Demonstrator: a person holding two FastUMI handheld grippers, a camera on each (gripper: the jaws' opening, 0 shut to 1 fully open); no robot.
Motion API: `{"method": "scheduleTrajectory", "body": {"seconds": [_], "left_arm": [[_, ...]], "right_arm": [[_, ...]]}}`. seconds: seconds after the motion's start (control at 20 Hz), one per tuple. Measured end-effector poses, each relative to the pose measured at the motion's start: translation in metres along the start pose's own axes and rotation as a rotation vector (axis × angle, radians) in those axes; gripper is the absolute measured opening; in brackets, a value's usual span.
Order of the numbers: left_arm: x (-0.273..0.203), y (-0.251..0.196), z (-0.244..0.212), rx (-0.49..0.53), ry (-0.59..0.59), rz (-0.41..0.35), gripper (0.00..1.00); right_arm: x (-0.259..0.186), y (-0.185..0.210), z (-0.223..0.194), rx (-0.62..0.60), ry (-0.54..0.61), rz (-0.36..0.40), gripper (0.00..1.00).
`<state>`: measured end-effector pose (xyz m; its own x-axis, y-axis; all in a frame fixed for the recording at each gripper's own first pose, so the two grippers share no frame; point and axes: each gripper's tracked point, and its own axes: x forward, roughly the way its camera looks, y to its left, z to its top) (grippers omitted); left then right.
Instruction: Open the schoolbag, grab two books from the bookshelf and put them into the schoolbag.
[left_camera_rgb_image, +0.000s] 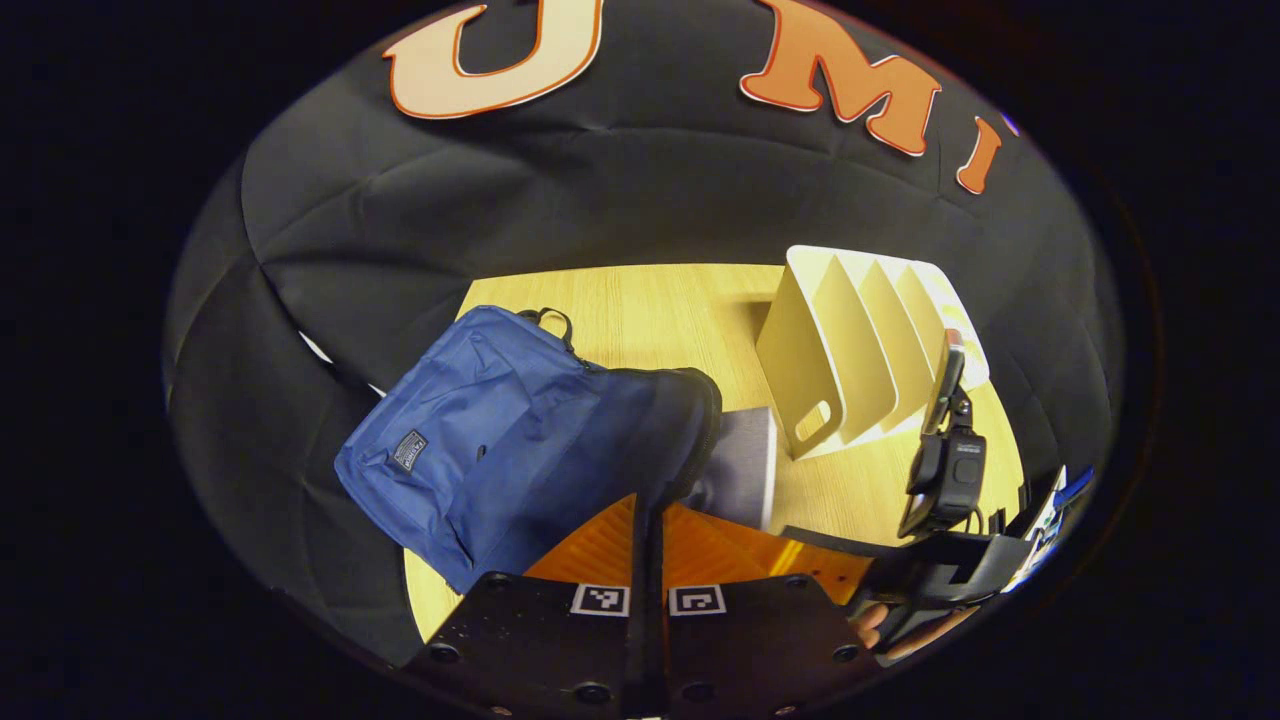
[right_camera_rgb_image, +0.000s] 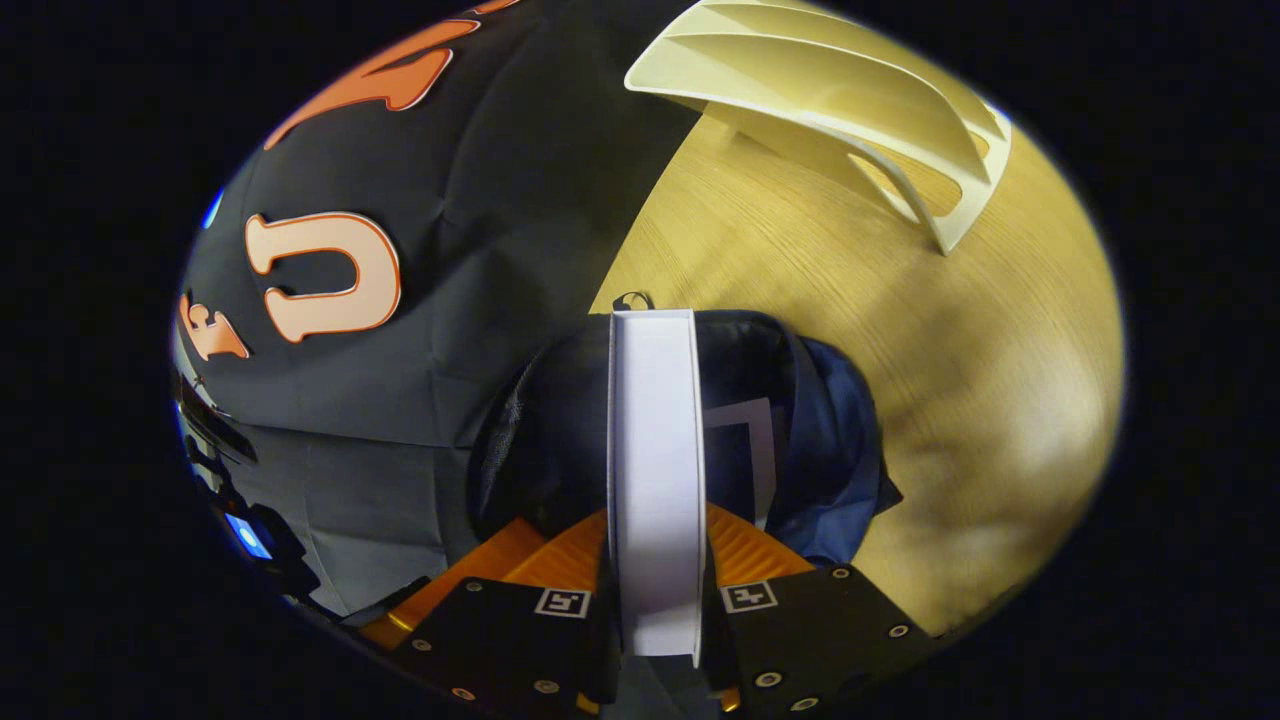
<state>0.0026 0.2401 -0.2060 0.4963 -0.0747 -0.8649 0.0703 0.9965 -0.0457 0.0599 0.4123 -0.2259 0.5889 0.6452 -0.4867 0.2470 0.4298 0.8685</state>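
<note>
Right claw pinches a white book over the open schoolbag; left claw grips the bag's rim; bookshelf empty on the worktop.

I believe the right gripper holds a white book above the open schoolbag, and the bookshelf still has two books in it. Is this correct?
Not quite. The bookshelf has no books in its slots, as the left gripper view shows. The rest holds: the right gripper grips a white book above the open schoolbag.
</note>
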Motion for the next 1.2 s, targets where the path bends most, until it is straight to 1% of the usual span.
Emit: {"method": "scheduleTrajectory", "body": {"seconds": [0.35,0.55,0.7,0.8,0.9,0.95,1.0,1.05,1.2], "left_arm": [[-0.011,0.004,0.007,-0.010,-0.006,-0.024,0.00],[-0.016,0.007,0.010,0.010,-0.010,-0.016,0.00],[-0.017,0.007,0.013,0.005,-0.017,-0.021,0.00],[-0.016,0.009,0.011,-0.004,-0.015,-0.027,0.00],[-0.014,0.011,0.013,-0.006,-0.019,-0.022,0.00],[-0.014,0.013,0.014,-0.008,-0.025,-0.016,0.00],[-0.015,0.015,0.014,-0.006,-0.026,-0.010,0.00],[-0.016,0.017,0.012,-0.015,-0.027,-0.007,0.01],[-0.015,0.020,0.013,-0.029,-0.029,-0.001,0.00]], "right_arm": [[0.035,0.007,-0.014,0.035,0.039,0.018,0.33],[0.051,0.011,-0.017,0.044,0.056,0.030,0.32],[0.062,0.012,-0.016,0.057,0.058,0.045,0.33],[0.067,0.012,-0.024,0.080,0.106,0.061,0.33],[0.067,0.010,-0.031,0.126,0.169,0.059,0.35],[0.067,0.005,-0.034,0.136,0.194,0.036,0.39],[0.065,0.001,-0.034,0.131,0.198,0.017,0.41],[0.062,-0.002,-0.031,0.117,0.195,0.007,0.48],[0.040,0.001,-0.018,0.094,0.169,0.013,0.55]]}}
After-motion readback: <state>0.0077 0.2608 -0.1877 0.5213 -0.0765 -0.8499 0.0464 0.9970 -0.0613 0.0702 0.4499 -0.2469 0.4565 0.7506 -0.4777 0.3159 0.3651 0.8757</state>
